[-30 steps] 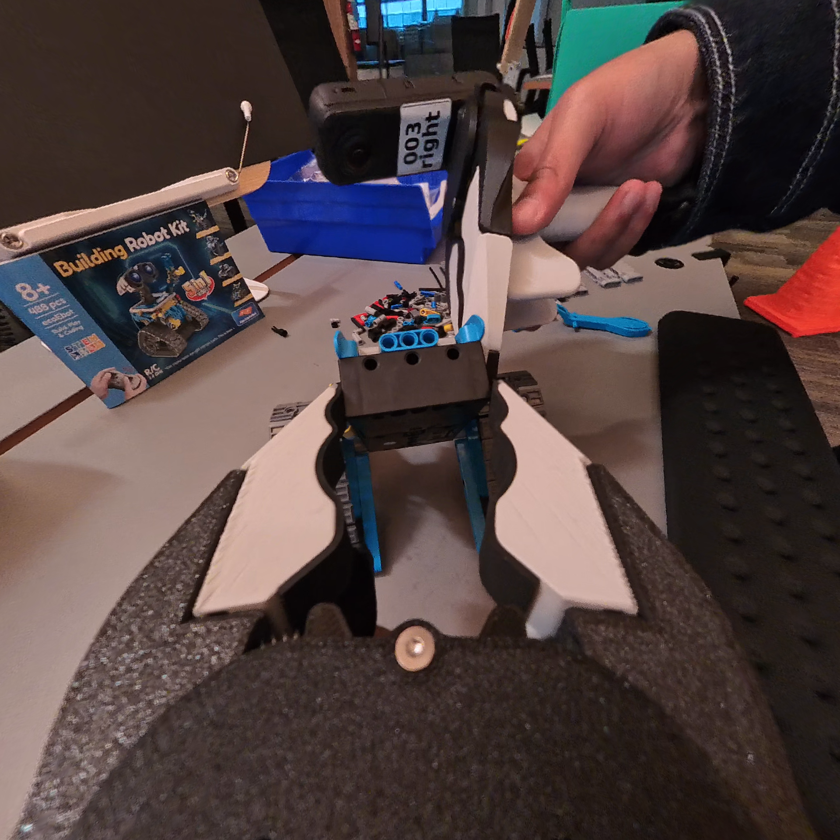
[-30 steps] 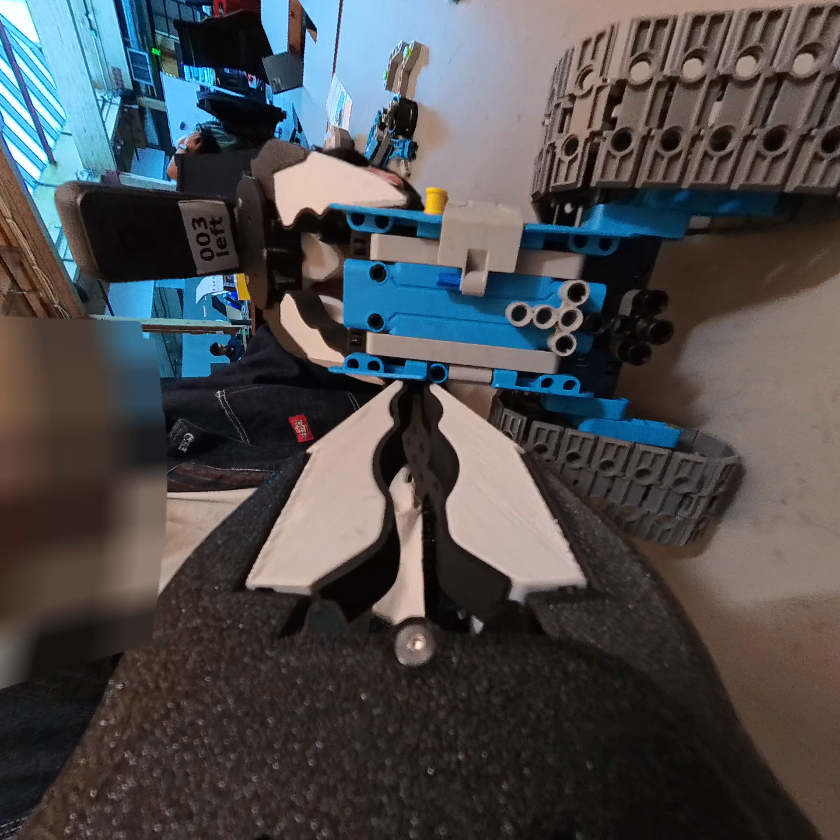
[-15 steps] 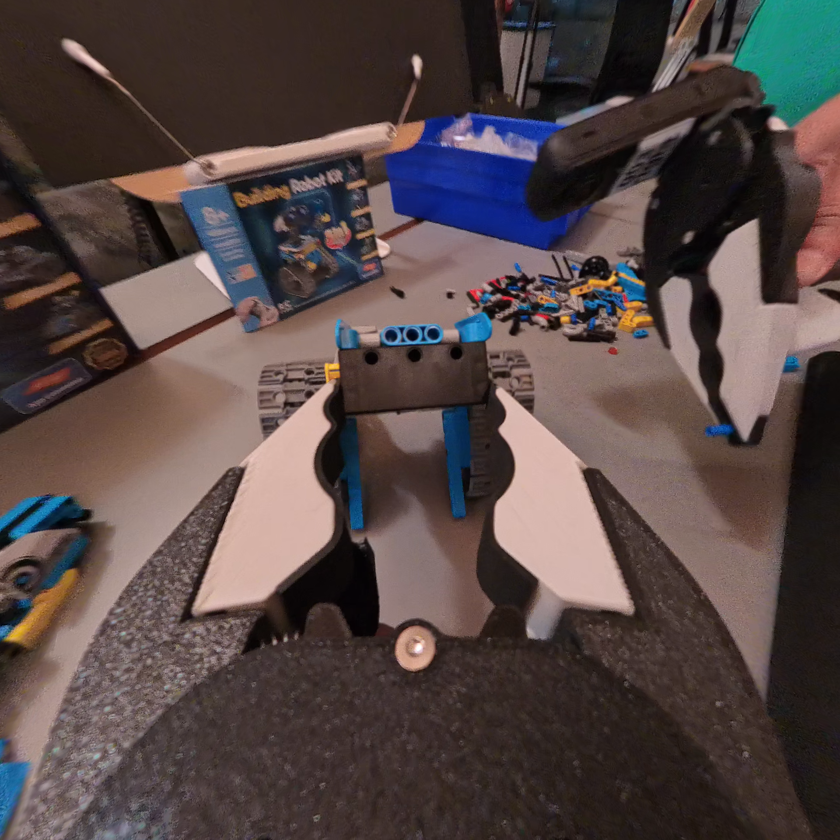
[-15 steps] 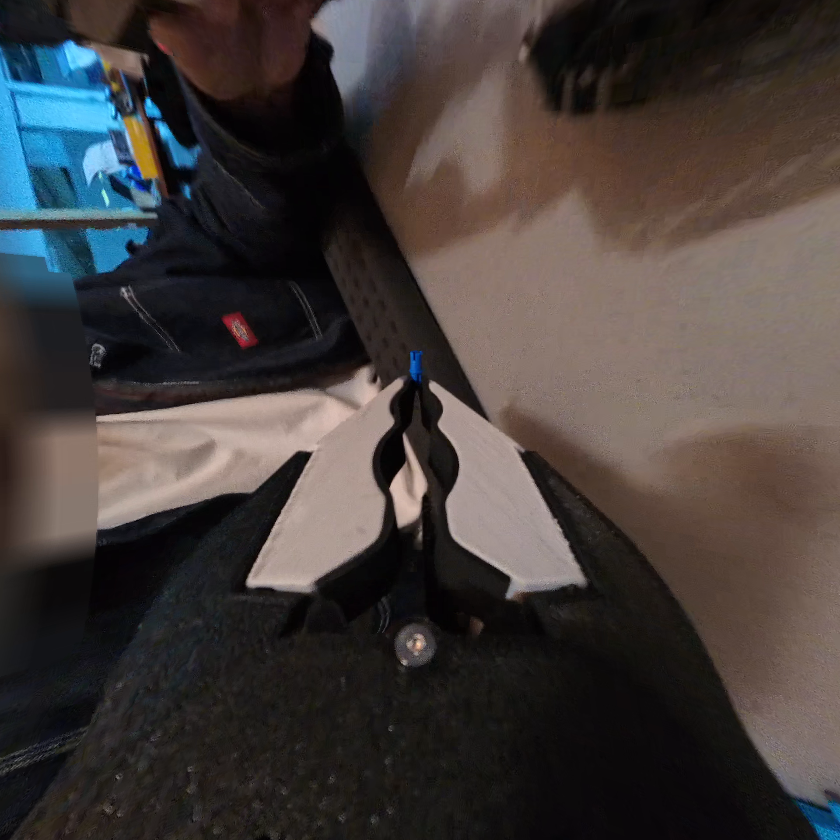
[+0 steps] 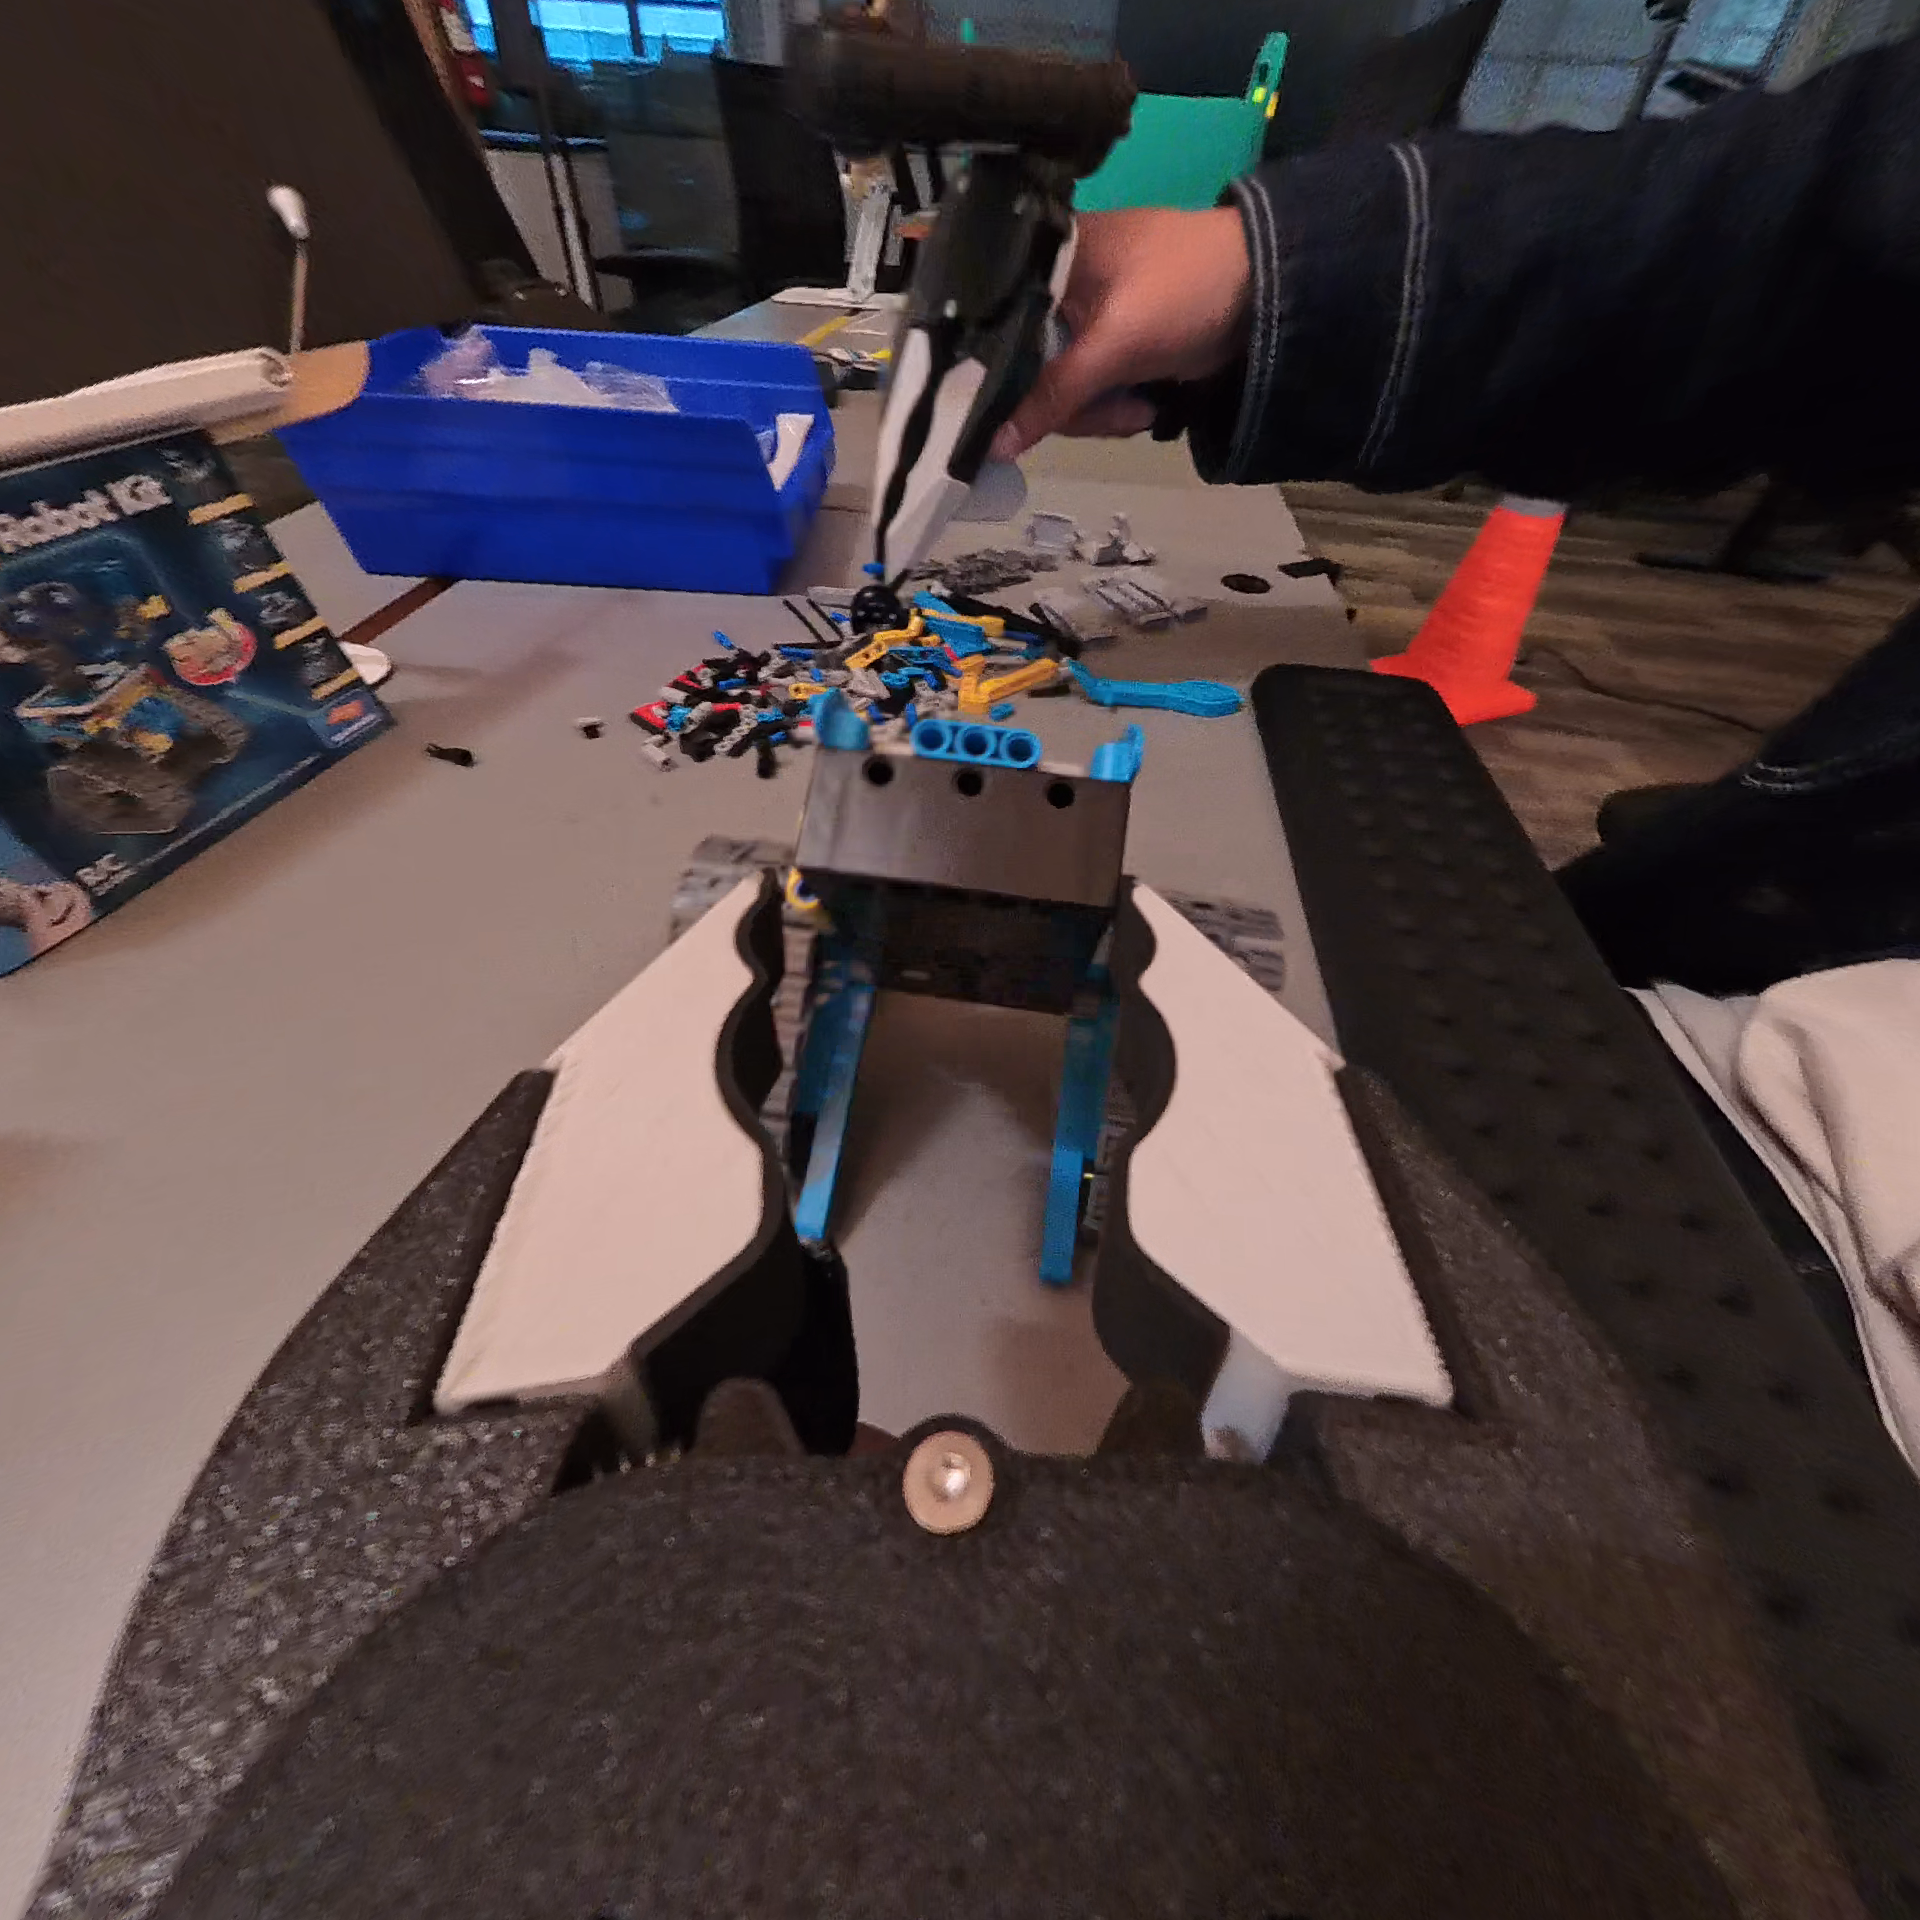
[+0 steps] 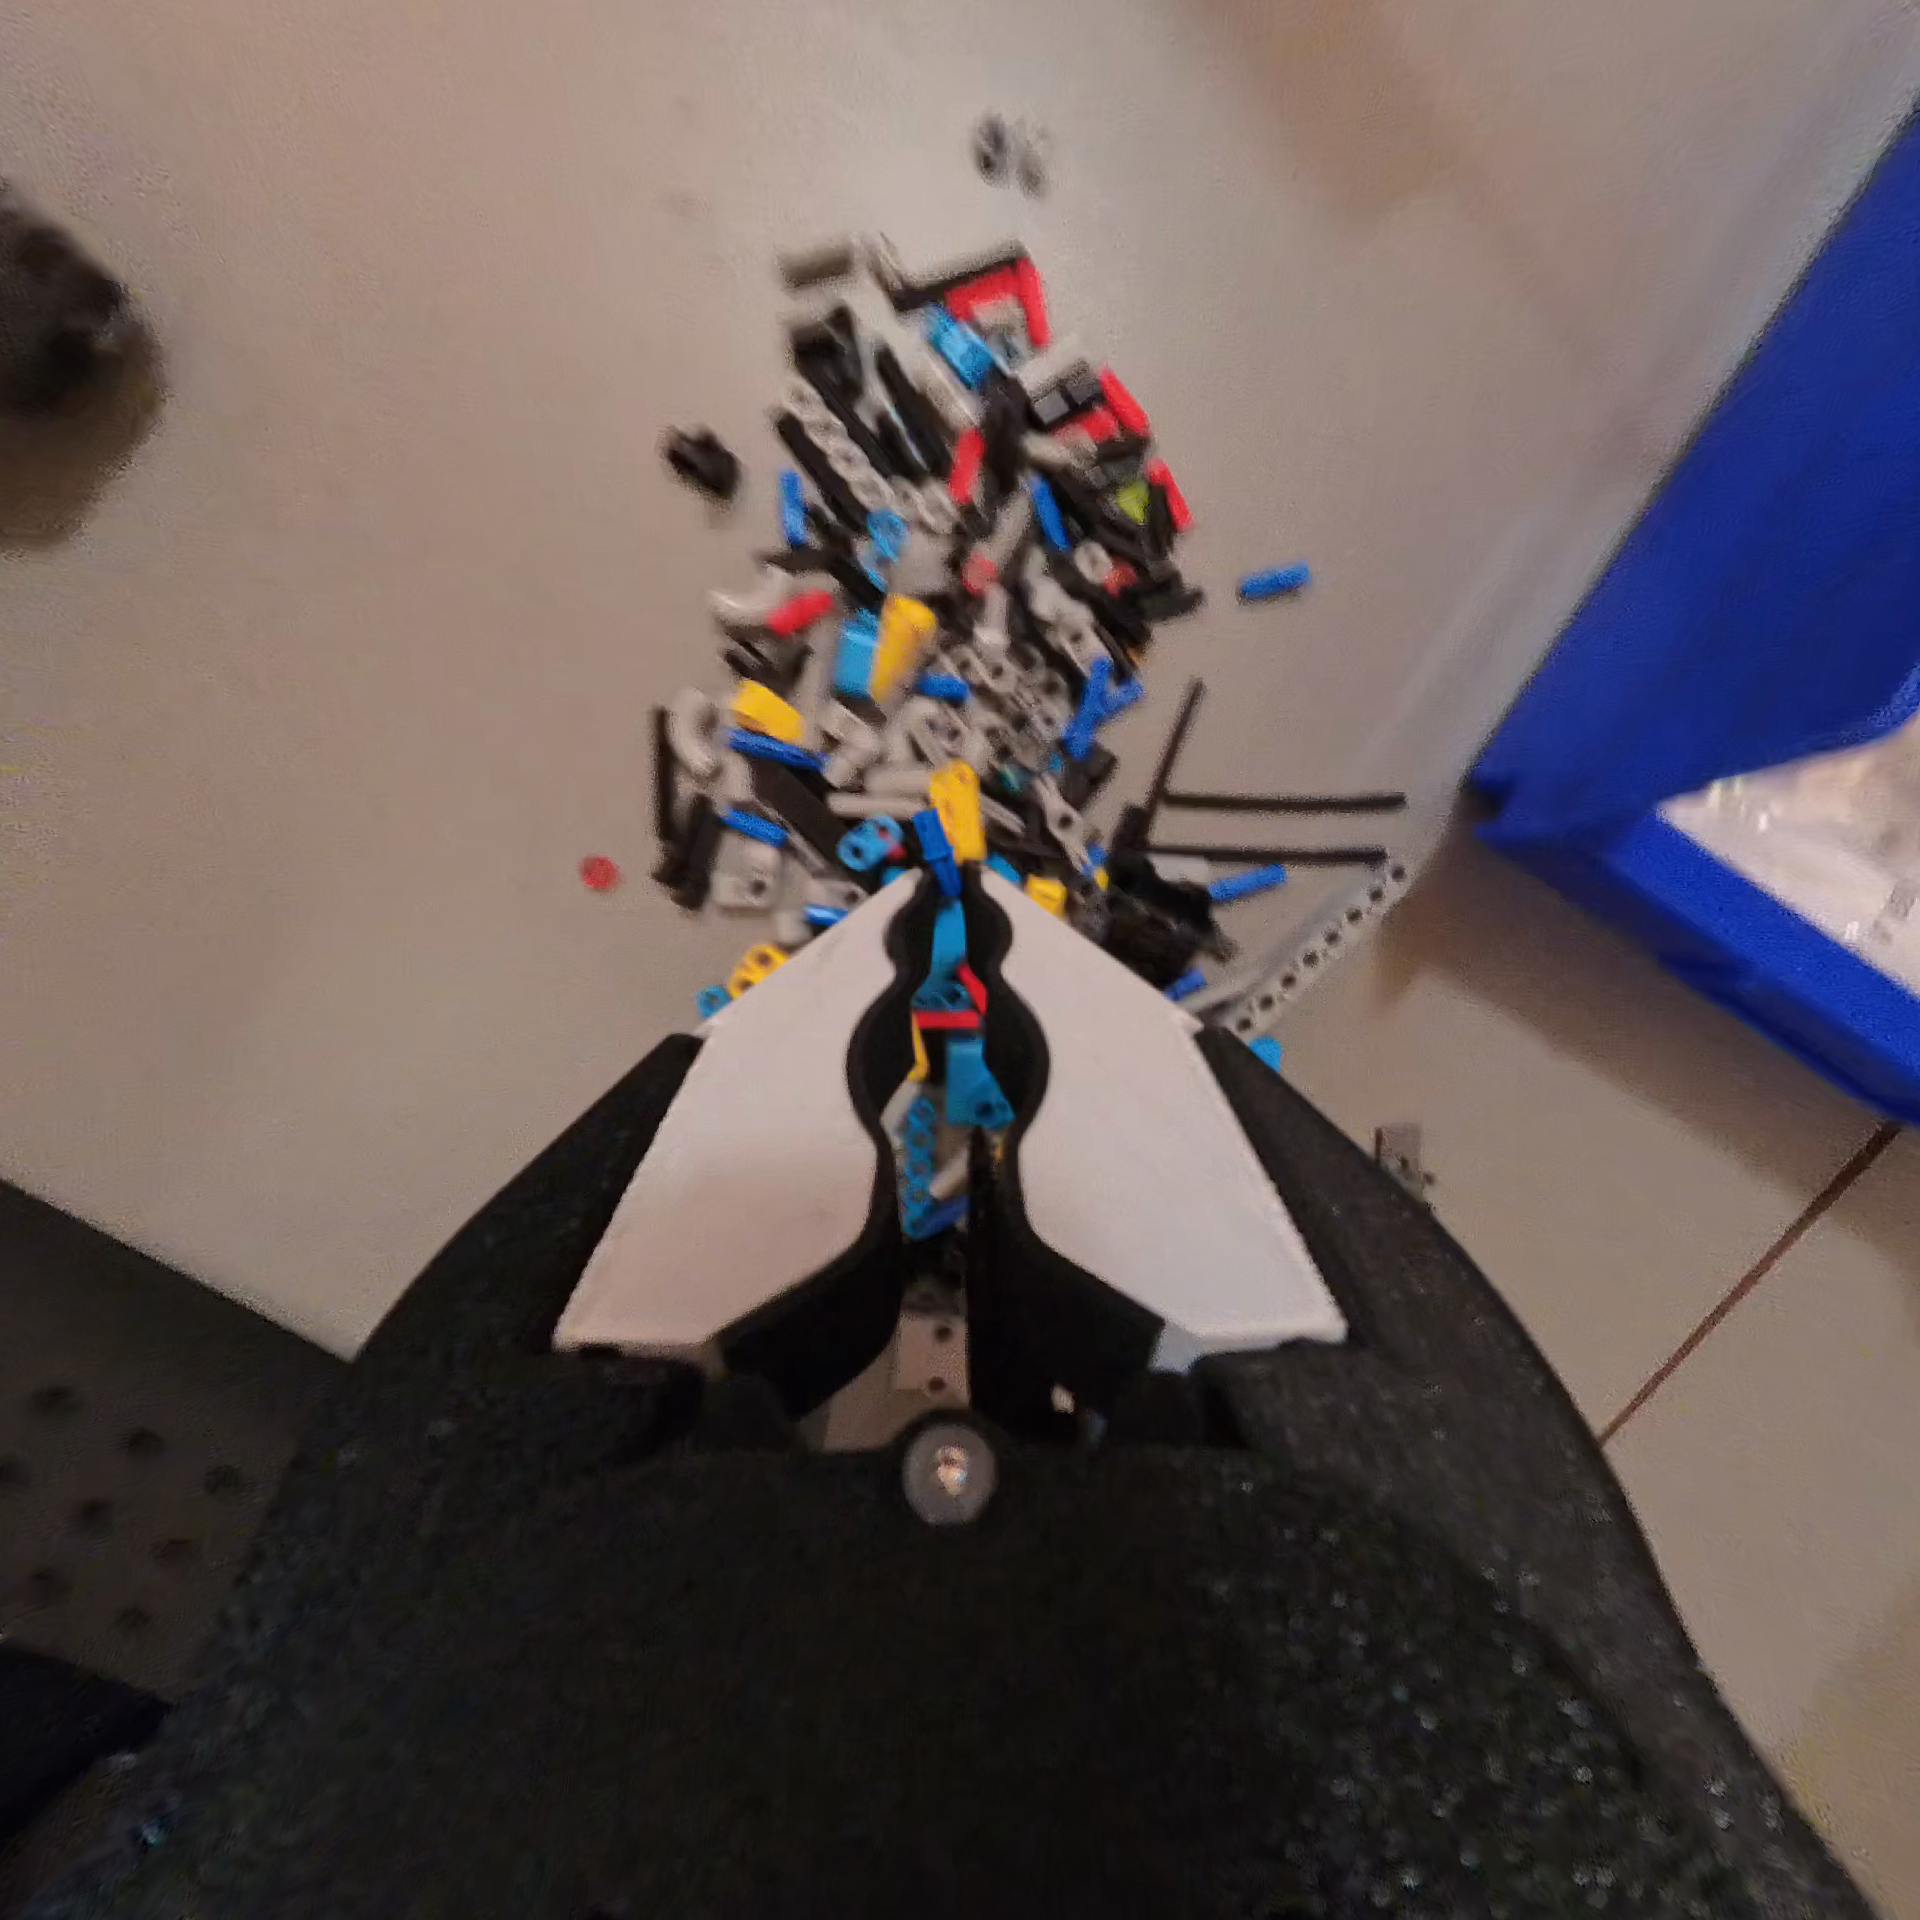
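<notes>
My left gripper point(image 5: 951, 914) is shut on the black block of a small tracked robot model point(image 5: 961, 831) with blue beams and grey treads, which stands on the grey table point(image 5: 416, 987). My right gripper point(image 6: 945, 883) is shut on a small blue pin point(image 6: 932, 844) at its very tips. It hangs just above a pile of loose black, blue, yellow and red parts point(image 6: 935, 582). In the left wrist view the right gripper point(image 5: 888, 556) points down at the far edge of that pile point(image 5: 862, 675), behind the model, held by a hand point(image 5: 1132, 332).
A blue bin point(image 5: 561, 457) stands behind the pile; it also shows in the right wrist view point(image 6: 1756, 644). A kit box point(image 5: 156, 675) leans at the left. A black perforated mat point(image 5: 1507, 1039) lies at the right, with an orange cone point(image 5: 1486, 623) beyond it. A blue tool point(image 5: 1153, 694) and grey track links point(image 5: 1112, 597) lie near the pile. The left gripper's tips are roughly 30 cm from the right gripper's.
My right gripper has left the model's side with the small blue pin in its tips and has swung back over the parts pile. My left gripper still holds the model.
</notes>
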`<state>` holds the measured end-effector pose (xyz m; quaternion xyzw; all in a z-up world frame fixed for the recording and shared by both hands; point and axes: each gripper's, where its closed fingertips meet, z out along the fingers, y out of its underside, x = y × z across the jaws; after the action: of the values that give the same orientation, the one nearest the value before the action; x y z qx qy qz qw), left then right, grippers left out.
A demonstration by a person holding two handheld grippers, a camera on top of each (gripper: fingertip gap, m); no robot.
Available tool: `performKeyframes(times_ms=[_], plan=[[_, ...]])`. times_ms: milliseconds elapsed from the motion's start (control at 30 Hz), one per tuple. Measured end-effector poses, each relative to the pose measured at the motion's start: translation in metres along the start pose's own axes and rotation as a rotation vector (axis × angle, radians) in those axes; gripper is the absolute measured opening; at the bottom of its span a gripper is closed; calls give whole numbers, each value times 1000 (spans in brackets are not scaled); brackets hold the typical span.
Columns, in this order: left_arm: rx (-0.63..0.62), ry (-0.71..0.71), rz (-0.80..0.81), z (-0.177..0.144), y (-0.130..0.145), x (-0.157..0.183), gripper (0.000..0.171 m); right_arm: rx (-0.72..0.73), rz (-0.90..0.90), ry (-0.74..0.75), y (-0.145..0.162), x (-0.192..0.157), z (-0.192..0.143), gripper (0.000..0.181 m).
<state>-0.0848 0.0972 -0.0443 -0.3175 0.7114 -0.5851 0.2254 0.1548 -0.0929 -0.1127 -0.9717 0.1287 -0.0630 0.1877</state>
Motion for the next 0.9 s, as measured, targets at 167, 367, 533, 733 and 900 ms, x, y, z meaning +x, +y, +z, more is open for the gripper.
performKeyframes(times_ms=[167,367,533,733,900], plan=[[28,-225,-134,-27,6,-49,72,12,73,18,23,25,8,14],[272,-235,-397,-57,-14,-50,63,178,145,4,2,28,-7,19],[132,-260,-448,-10,-7,-47,92,718,-38,-382,-111,-90,-60,29],[-8,-121,-364,9,-1,-33,49,822,-112,-912,-164,-209,-49,26],[-7,211,-350,-6,2,-12,47,687,-260,-1031,-138,-250,-29,23]])
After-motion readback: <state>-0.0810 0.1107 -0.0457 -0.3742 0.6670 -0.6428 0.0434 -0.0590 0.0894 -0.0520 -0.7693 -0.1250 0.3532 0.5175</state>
